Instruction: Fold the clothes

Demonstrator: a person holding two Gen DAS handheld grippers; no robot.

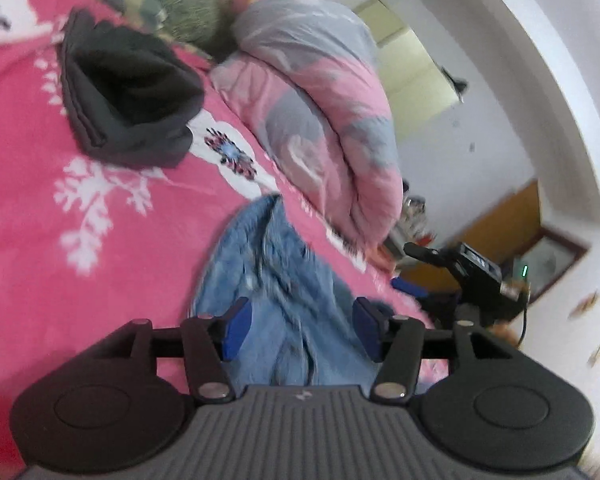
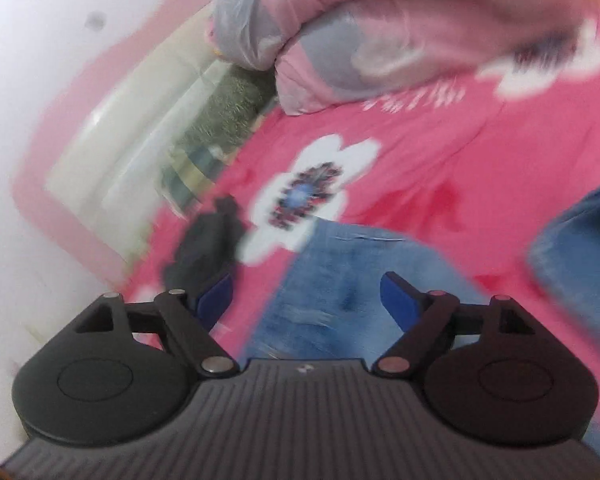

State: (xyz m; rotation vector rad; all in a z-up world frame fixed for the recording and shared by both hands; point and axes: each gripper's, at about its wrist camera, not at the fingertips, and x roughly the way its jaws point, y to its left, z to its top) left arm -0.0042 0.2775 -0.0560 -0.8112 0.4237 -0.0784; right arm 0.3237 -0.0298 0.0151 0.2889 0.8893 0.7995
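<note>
Standing apart, blue pads (image 1: 236, 330) of the left gripper (image 1: 302, 328), nothing pinched between them; hovering over crumpled blue jeans (image 1: 268, 280) spread on the bed below. Cannot tell whether the pads touch the denim, since blur smears that part. Beyond the jeans, pink bedsheet (image 1: 28, 200) printed with white leaves and flowers. Farther up on the sheet, well apart from the jeans, a folded dark garment (image 1: 128, 92). To its right, a rolled pink-and-grey quilt (image 1: 320, 92) lying along the bed's far side, and behind both a green striped pillow (image 1: 168, 4). At the right edge of the left view, off the bed's side, the right gripper (image 1: 466, 270) seen from outside.

Spread wide too, blue fingers (image 2: 396, 300) of the right gripper (image 2: 306, 300) in its own view, empty, with a denim leg (image 2: 340, 280) lying flat beneath the gap. More denim at the right edge (image 2: 580, 260). Past the left finger, the dark garment (image 2: 204, 252), blurred. Quilt (image 2: 360, 20) across the top, pillow (image 2: 224, 116) toward the wall.
</note>
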